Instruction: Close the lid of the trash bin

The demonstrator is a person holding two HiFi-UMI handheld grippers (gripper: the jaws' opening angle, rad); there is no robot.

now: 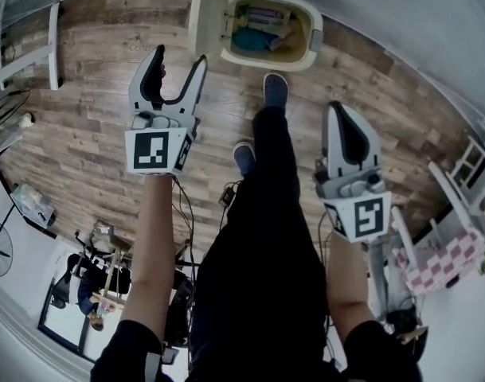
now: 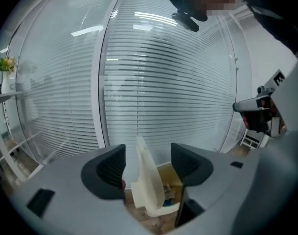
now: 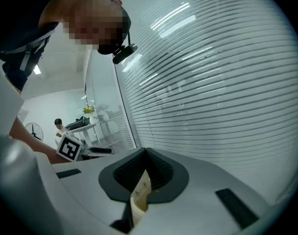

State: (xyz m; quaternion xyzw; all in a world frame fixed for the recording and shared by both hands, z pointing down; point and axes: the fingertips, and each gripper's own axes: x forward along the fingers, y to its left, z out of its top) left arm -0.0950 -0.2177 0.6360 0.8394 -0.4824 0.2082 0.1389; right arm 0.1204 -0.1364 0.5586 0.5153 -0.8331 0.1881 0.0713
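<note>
The left gripper is held out over the brown wooden plank floor with its two dark-padded jaws spread wide and nothing between them. Its own view looks through that gap at the cream plastic lid, which is edge-on and upright against a slatted glass wall.

In the head view the lid lies just ahead of this gripper's tips and a little to their right. They look near but apart, though contact cannot be ruled out from here. The lid stands raised on the left side of the cream oval trash bin, and its long axis runs away from the person. The bin's mouth is open to the right of it, with some rubbish inside. Closing should mean tipping the lid rightward over that opening, so the push would have to come from the lid's left face.

The right gripper hangs lower and well apart from the bin, beside the person's leg. Its jaws are pressed together on nothing, and only a sliver of cream shows beyond them. The left gripper is plainly the nearer one
</note>
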